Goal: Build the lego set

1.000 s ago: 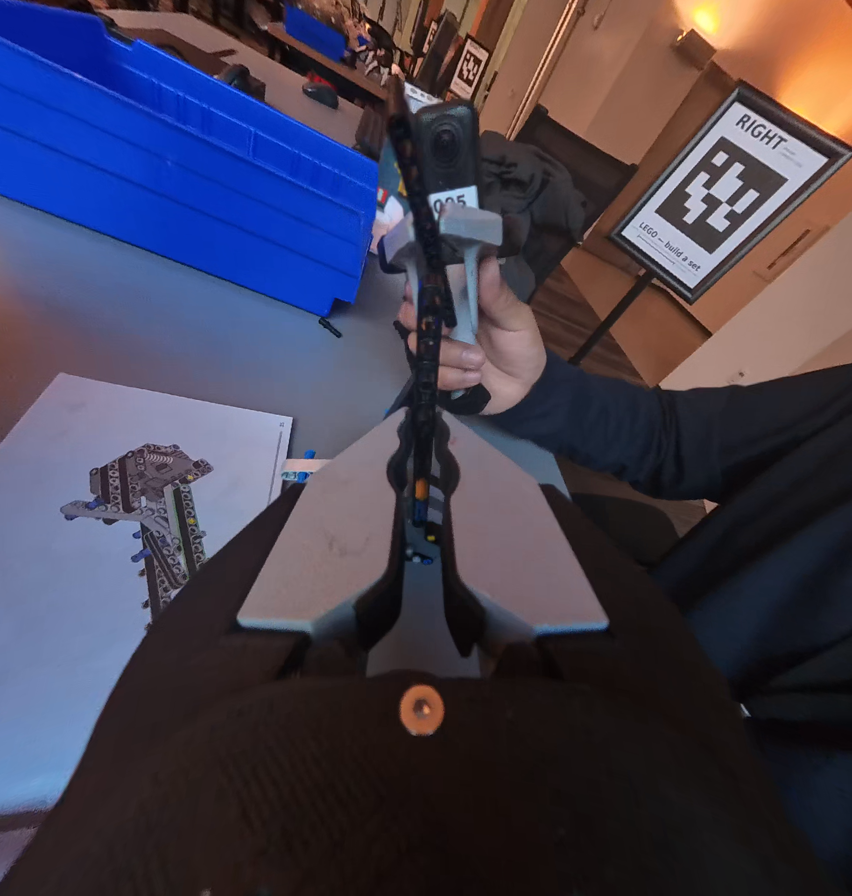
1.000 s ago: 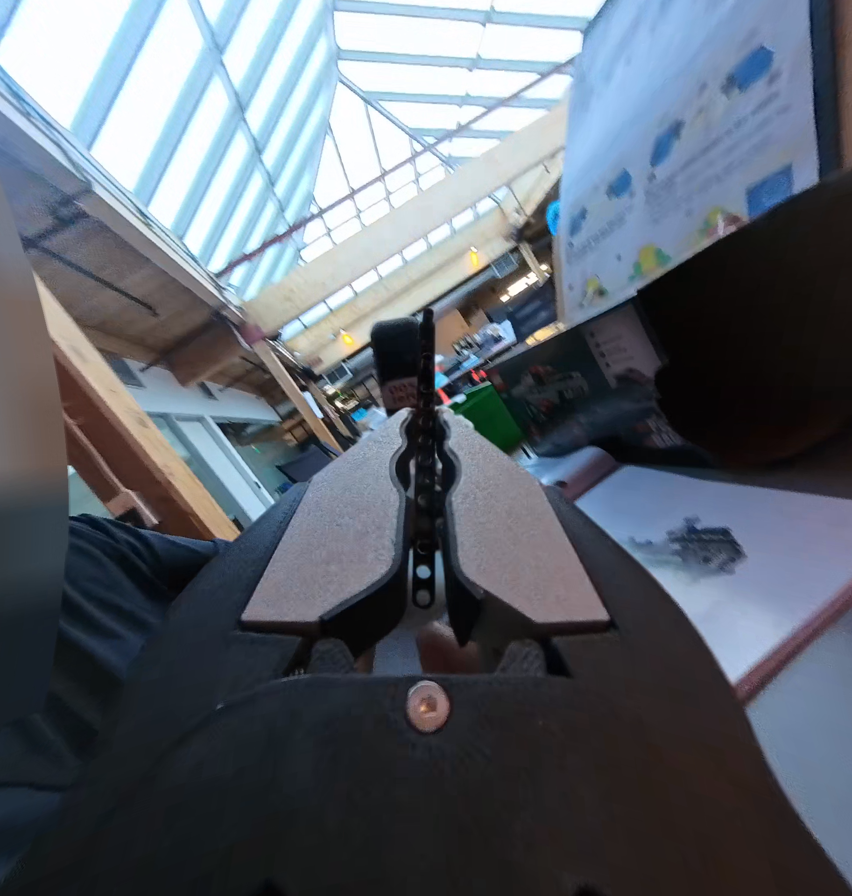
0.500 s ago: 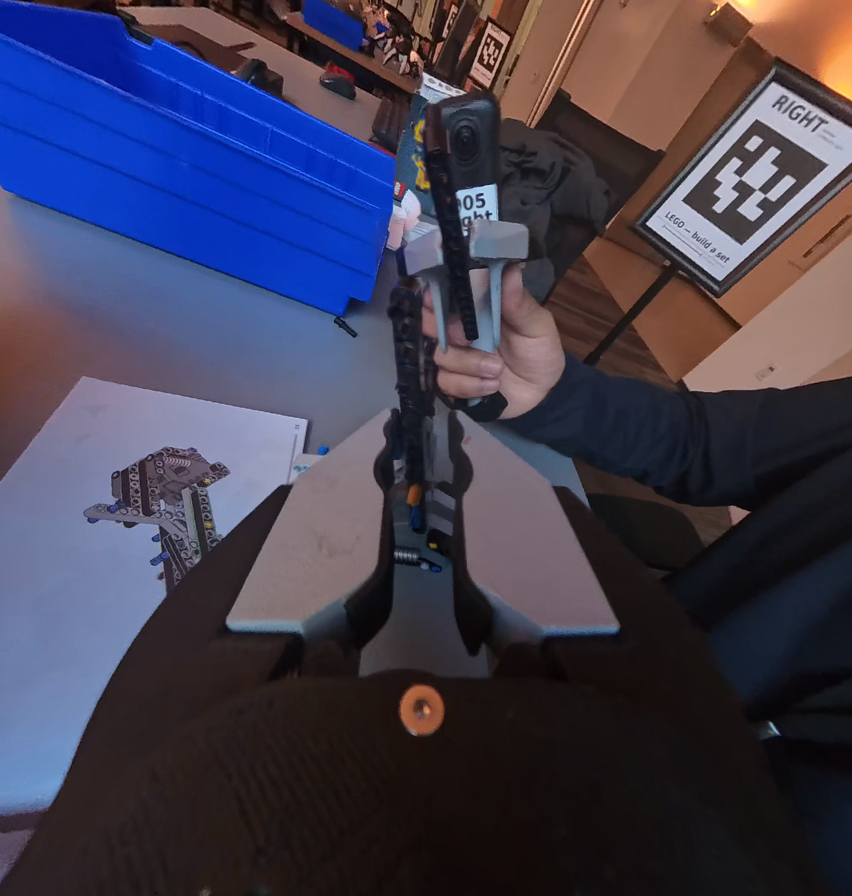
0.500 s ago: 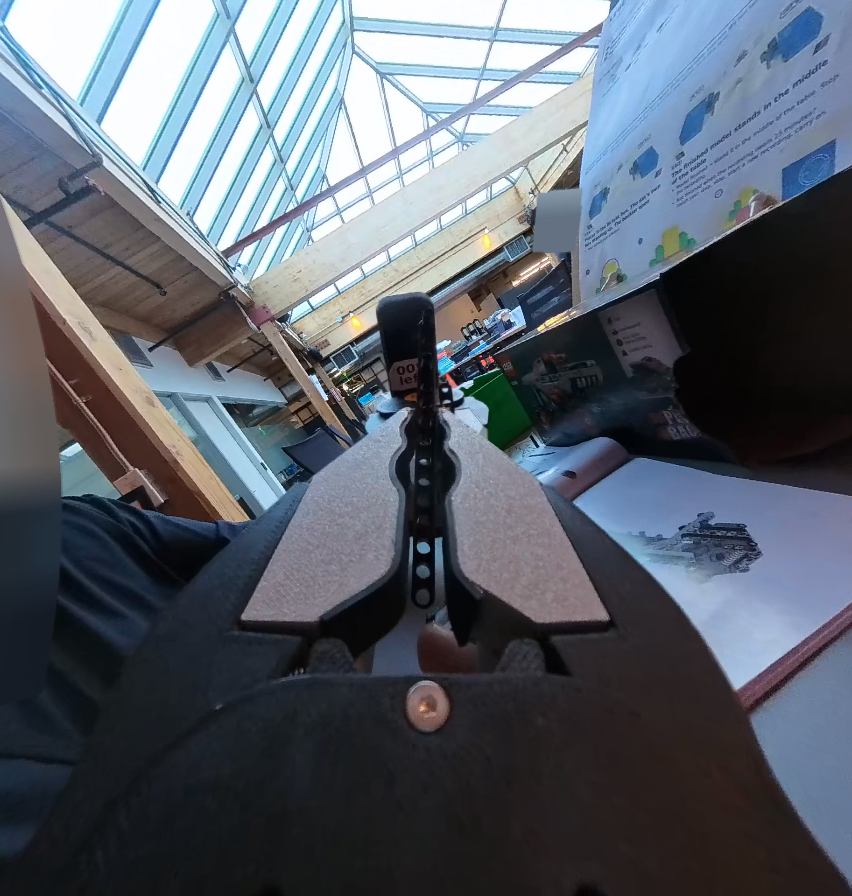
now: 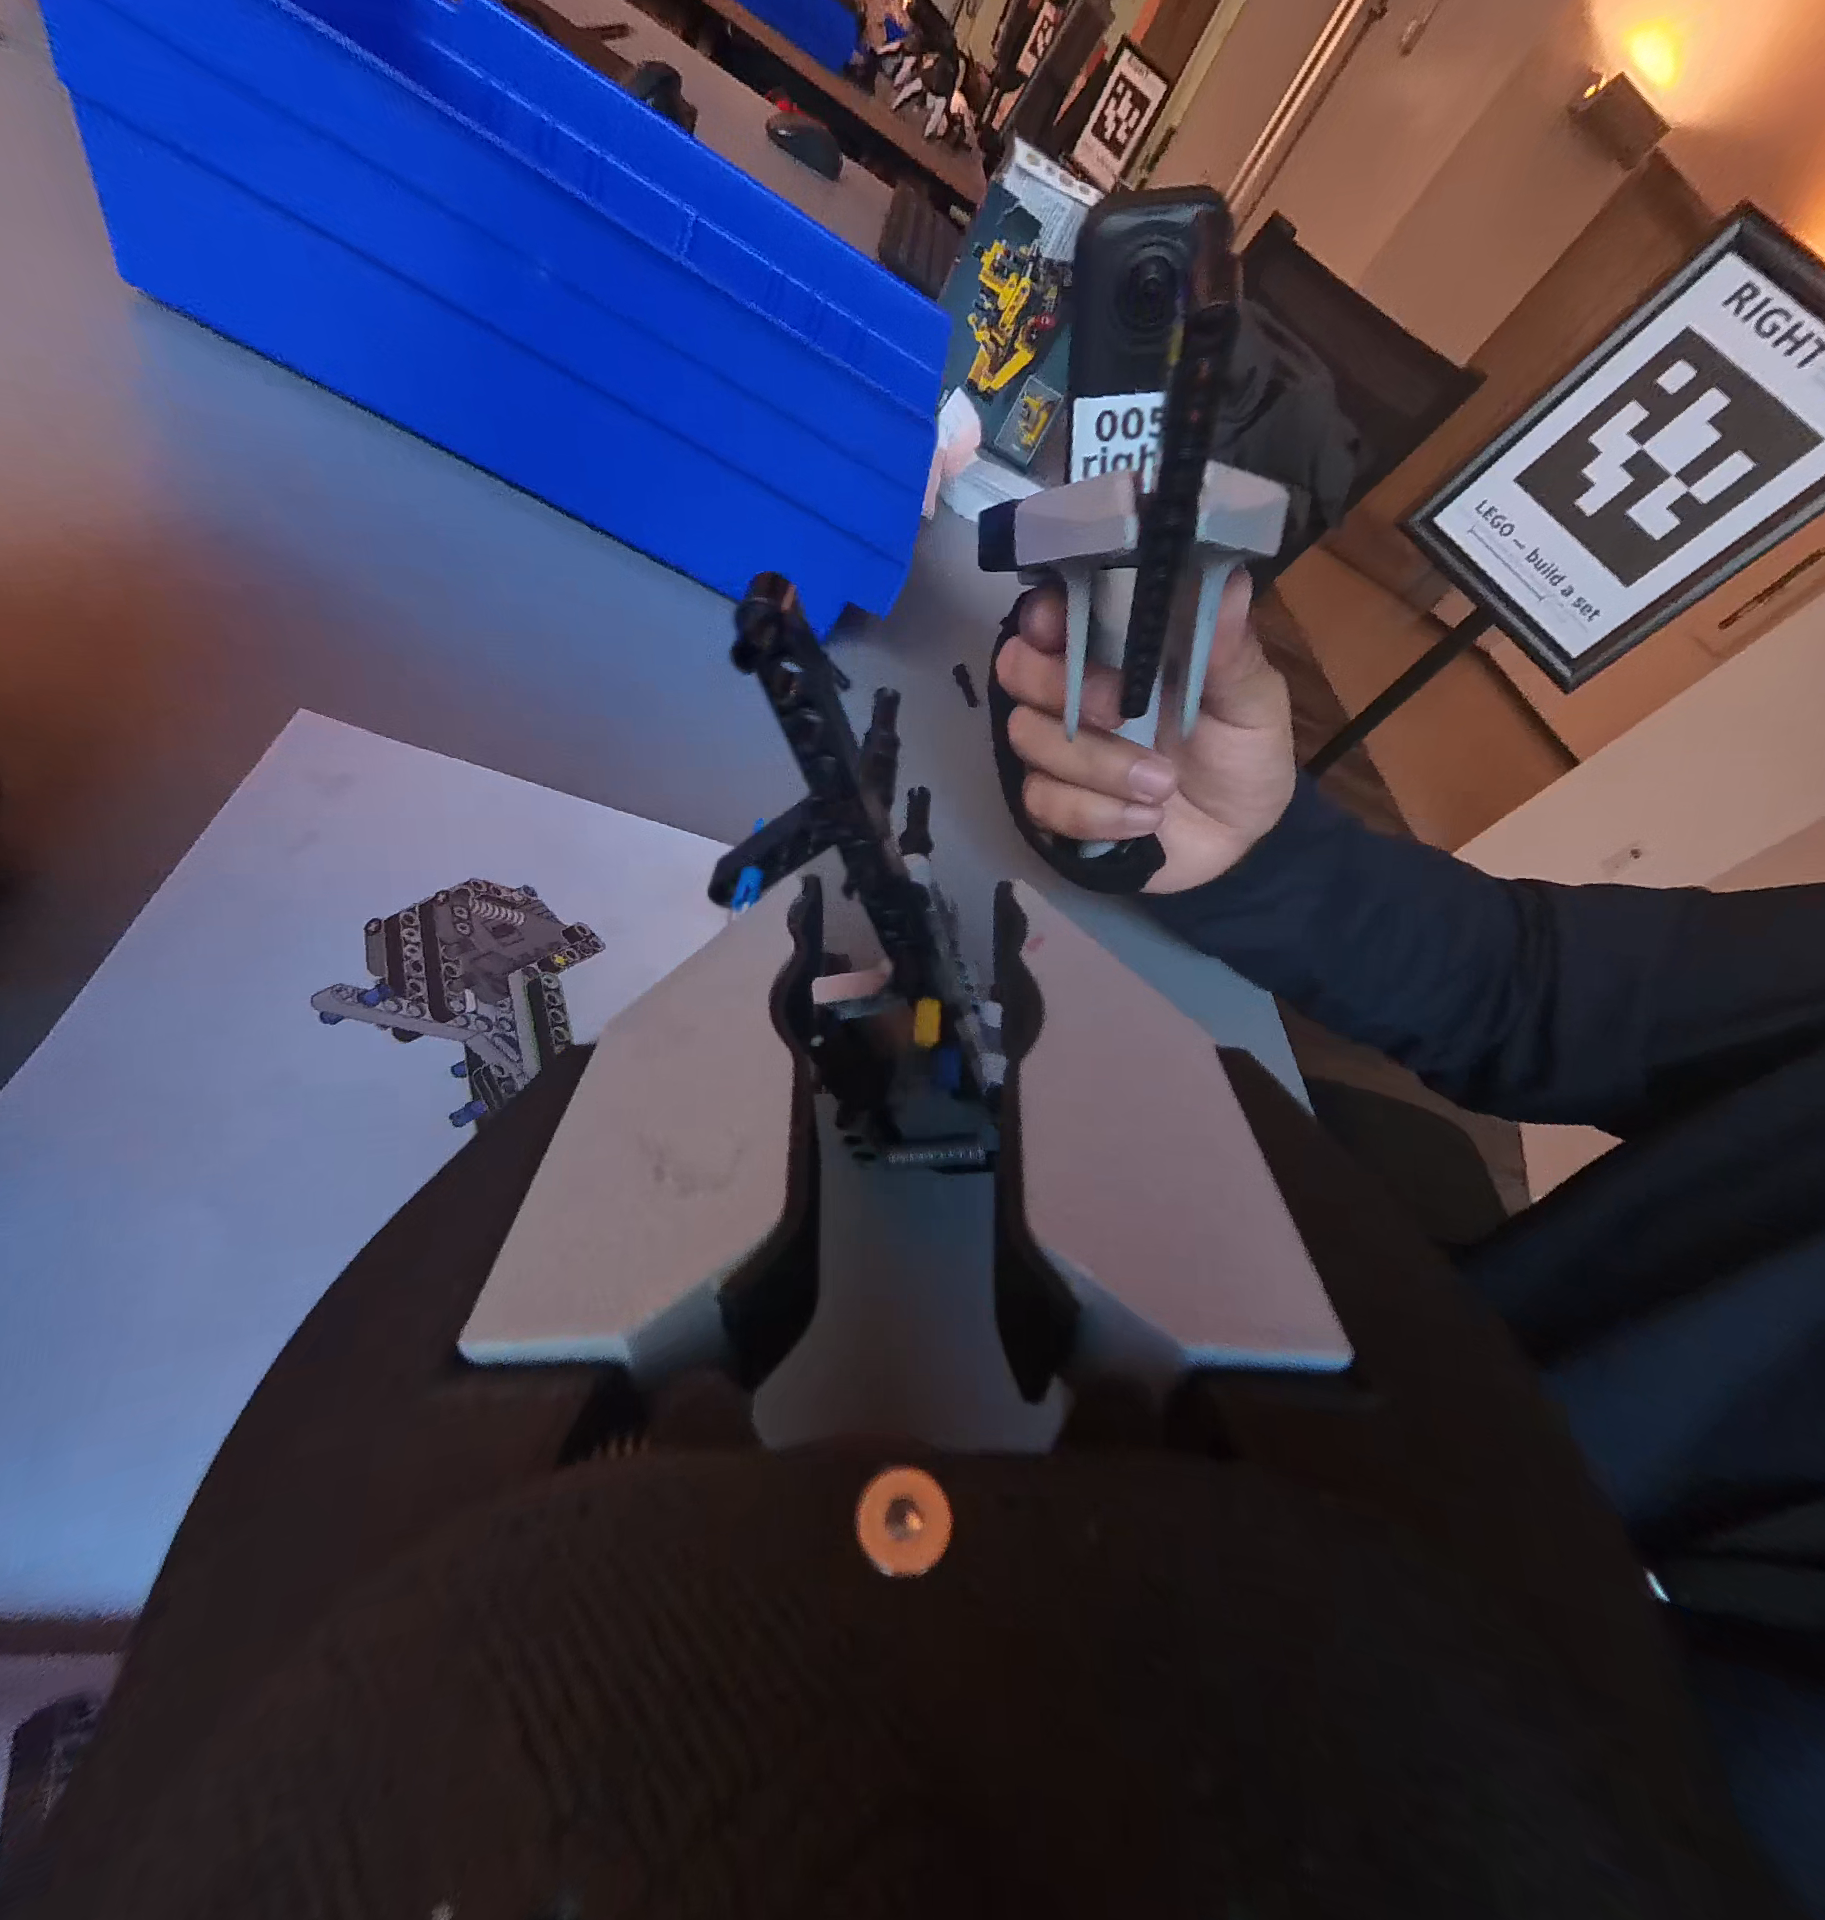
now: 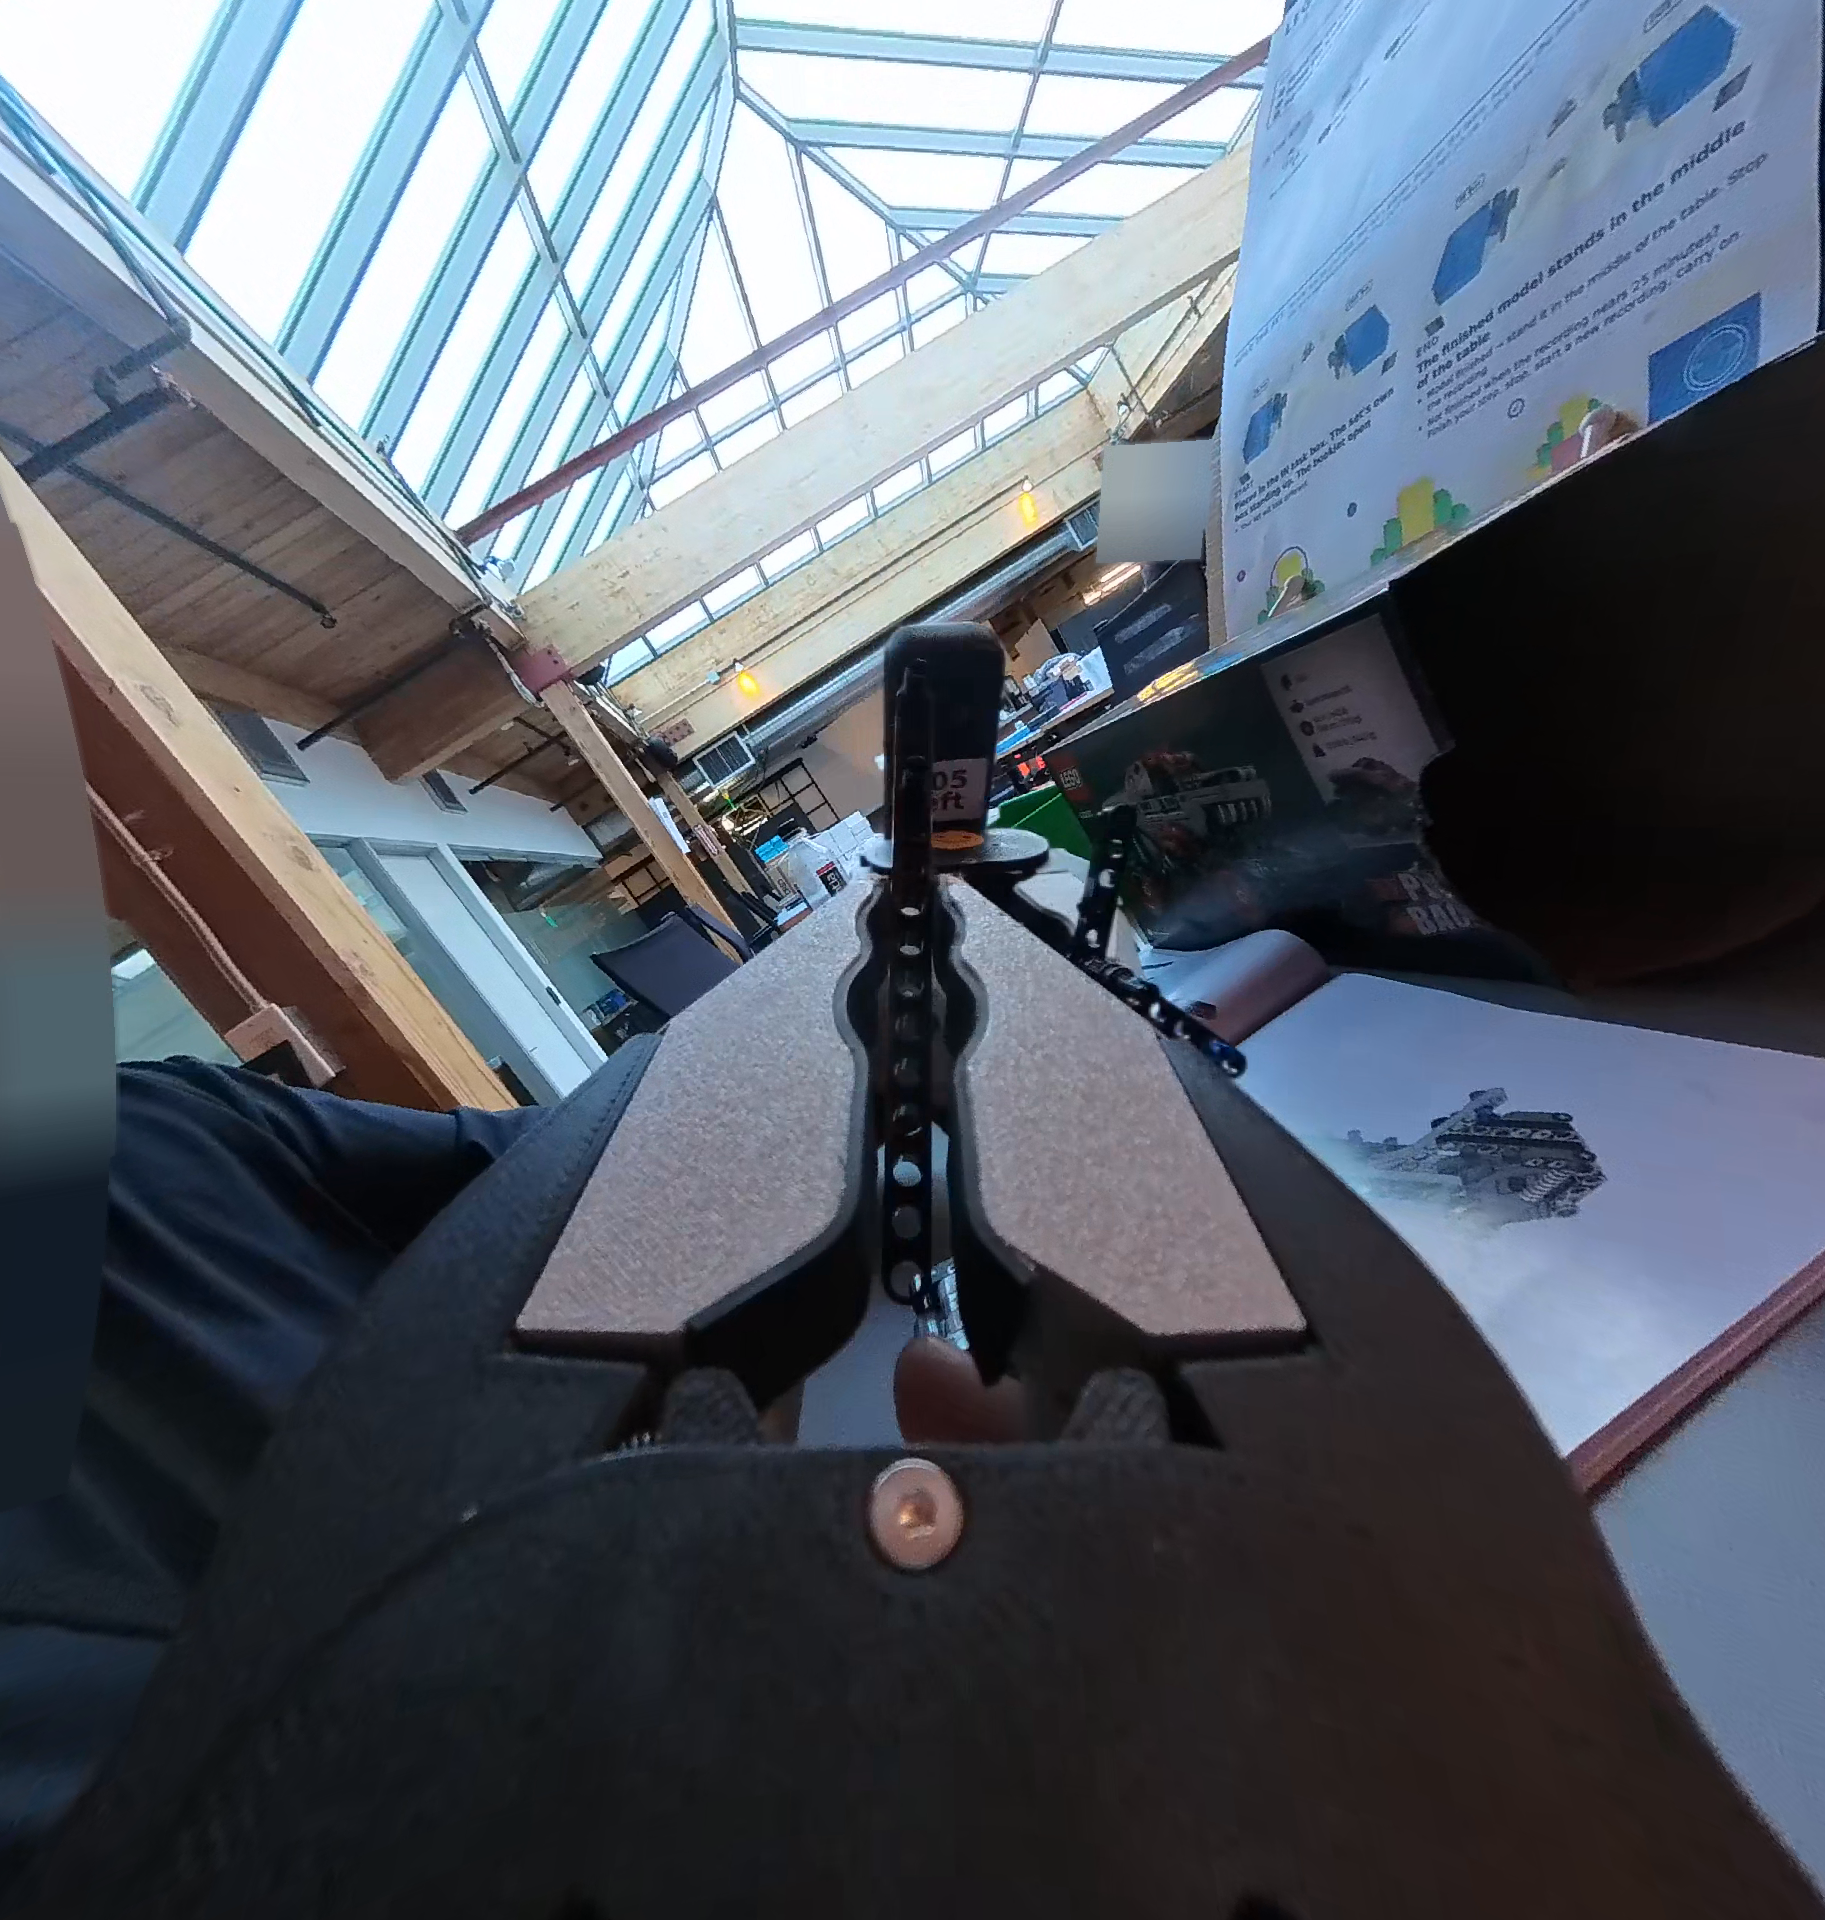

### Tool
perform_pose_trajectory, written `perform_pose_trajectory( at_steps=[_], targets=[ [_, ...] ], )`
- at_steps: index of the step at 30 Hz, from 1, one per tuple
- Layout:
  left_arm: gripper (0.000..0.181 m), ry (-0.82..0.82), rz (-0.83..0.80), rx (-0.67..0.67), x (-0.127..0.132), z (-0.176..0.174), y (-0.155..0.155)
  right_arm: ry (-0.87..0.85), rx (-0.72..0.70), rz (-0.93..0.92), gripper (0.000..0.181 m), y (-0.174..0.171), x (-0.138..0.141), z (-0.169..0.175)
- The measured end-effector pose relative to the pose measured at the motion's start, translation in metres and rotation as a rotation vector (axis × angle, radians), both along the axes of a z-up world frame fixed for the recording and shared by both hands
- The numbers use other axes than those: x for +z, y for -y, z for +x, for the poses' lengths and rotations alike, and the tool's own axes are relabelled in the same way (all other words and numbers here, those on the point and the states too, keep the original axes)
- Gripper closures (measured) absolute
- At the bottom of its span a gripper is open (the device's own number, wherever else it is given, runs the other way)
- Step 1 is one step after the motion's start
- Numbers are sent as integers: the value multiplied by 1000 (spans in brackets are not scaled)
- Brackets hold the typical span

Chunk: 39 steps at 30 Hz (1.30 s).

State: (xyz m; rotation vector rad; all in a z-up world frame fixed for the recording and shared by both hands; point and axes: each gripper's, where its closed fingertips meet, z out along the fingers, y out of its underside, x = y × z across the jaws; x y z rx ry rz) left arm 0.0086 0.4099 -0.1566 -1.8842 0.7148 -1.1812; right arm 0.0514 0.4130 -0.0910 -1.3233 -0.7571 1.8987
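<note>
right claw [image 6: 908, 997] clamps black beam [image 6: 903, 1049] | left claw [image 5: 903, 935] agape, assembly [image 5: 846, 831] between | framed sign [image 5: 1656, 457] lettered

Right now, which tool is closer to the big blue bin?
Left. The left tool sits over the table just short of the blue bin, open around a black assembly. The right tool, shut on a black beam, is held up farther off.

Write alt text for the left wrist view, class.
The left gripper, open, frames a black Lego assembly tilting over the grey table. Beyond, a hand holds the right gripper, shut on a black beam.
</note>
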Motion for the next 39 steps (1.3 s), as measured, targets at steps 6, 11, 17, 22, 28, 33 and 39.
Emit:
perform_pose_trajectory(
  at_steps=[6, 11, 17, 22, 28, 33, 39],
  targets=[
    [142, -3, -32, 14, -5, -7, -2, -3, -1, 1, 177, 0, 1, 1],
    [129, 56, -4, 46, 19, -28, 2, -23, -5, -3, 177, -1, 4, 4],
    [140, -38, 139, 151, 53, -44, 7, -41, 56, 29, 177, 12, 10, 1],
    [136, -111, 140, 15, 71, 5, 34, 6, 61, 146, 177, 28, 11, -7],
    [174, -57, 136, -60, 90, 35, 36, 34, 70, 249, 177, 49, 13, -13],
    [175, -140, 141, -125, 89, 45, 39, 73, 89, 279, 177, 51, 9, -9],
    [176, -345, 126, -252, 81, 58, 38, 278, 82, 474, 176, 52, -1, -12]
  ],
)
